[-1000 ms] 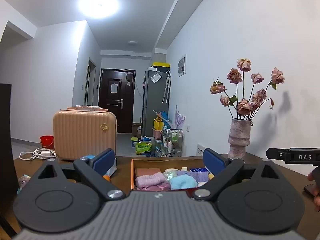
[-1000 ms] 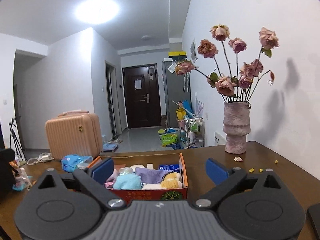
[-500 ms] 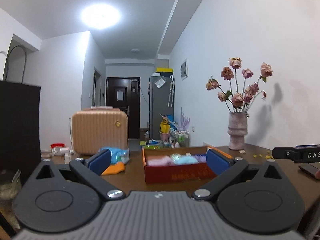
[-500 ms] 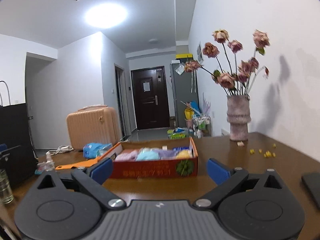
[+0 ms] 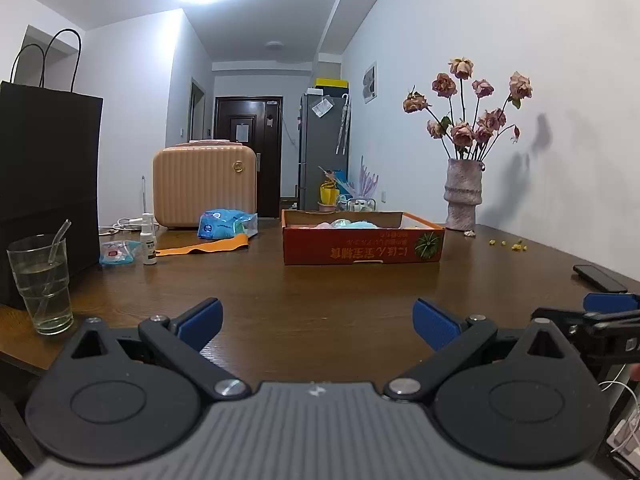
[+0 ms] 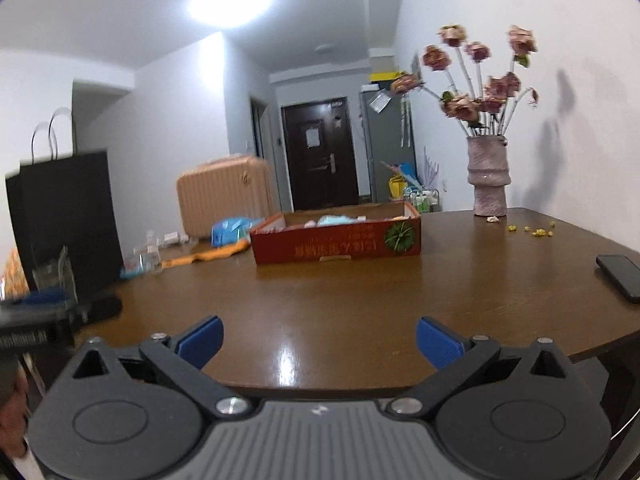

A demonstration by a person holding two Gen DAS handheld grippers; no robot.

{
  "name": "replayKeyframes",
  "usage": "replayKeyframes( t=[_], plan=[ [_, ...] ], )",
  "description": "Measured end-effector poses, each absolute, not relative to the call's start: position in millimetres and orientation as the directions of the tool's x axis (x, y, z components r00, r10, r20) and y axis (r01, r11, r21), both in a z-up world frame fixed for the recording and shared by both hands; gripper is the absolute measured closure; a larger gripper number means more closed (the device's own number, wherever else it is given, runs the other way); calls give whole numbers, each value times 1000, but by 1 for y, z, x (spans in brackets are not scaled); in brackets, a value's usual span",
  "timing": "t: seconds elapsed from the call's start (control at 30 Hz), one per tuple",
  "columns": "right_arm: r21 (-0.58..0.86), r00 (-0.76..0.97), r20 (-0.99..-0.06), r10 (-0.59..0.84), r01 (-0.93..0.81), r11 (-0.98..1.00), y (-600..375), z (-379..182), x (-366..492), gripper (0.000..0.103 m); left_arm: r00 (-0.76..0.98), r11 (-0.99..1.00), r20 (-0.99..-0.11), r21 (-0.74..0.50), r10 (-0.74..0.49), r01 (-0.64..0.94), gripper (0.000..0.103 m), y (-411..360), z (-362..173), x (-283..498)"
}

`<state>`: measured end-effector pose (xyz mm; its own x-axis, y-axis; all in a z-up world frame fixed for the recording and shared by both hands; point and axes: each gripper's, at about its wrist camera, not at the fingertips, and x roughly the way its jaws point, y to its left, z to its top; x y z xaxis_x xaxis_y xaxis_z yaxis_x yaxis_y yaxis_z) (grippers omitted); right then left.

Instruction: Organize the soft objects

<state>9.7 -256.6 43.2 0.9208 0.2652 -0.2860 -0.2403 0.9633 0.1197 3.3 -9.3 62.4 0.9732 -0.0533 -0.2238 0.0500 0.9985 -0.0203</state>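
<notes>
The soft items (image 5: pixel 346 224) lie in a red box (image 5: pixel 362 249) on the far middle of the table (image 5: pixel 320 292); from this low angle only pale pink, light blue and mint tops show above its rim, so what each one is cannot be told. In the right wrist view the same box (image 6: pixel 336 242) stands at mid-table with a light blue item (image 6: pixel 335 220) showing over its wall.

Both tools are well apart from the box, low at the near edge of the table. The left gripper (image 5: pixel 318 320) has its blue-padded fingers (image 5: pixel 200 318) spread wide with nothing between them. The right gripper (image 6: pixel 319 338) is likewise wide and holds nothing; part of it also shows at the right edge of the left view.

Left of the box lie an orange strip (image 5: pixel 204 247) and a blue packet (image 5: pixel 226 226), and further left a small white bottle (image 5: pixel 148 240) stands upright beside a small clear wrapper (image 5: pixel 116 252). A glass (image 5: pixel 42 284) of water with a straw stands at the near left edge, just in front of a black bag (image 5: pixel 48 184). Right of the box, by the wall, a vase (image 5: pixel 463 194) holds dried roses (image 5: pixel 468 116), with yellow crumbs (image 5: pixel 508 244) scattered near it. A phone (image 5: pixel 599 278) lies flat at the right edge. Beyond the table stands a tan suitcase (image 5: pixel 204 184)
</notes>
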Motion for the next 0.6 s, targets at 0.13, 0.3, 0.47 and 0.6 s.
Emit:
replayKeyframes(
  t=[0.13, 0.3, 0.47, 0.6],
  plan=[
    [120, 928, -263, 262, -238, 964, -255, 47, 6, 0, 976, 999, -212, -13, -42, 40, 0, -9, 62, -1],
    [123, 926, -261, 273, -248, 961, -254, 48, 8, 0, 977, 999, -208, -11, -35, 34, 0, -10, 64, 2],
    [128, 917, -277, 287, -260, 957, -254, 47, 13, 0, 977, 999, -211, -13, -35, 33, 0, -8, 64, 2],
    [134, 917, -282, 282, -253, 958, -254, 46, 14, 0, 977, 999, -211, -10, -39, 37, 0, -10, 65, 2]
  ],
)
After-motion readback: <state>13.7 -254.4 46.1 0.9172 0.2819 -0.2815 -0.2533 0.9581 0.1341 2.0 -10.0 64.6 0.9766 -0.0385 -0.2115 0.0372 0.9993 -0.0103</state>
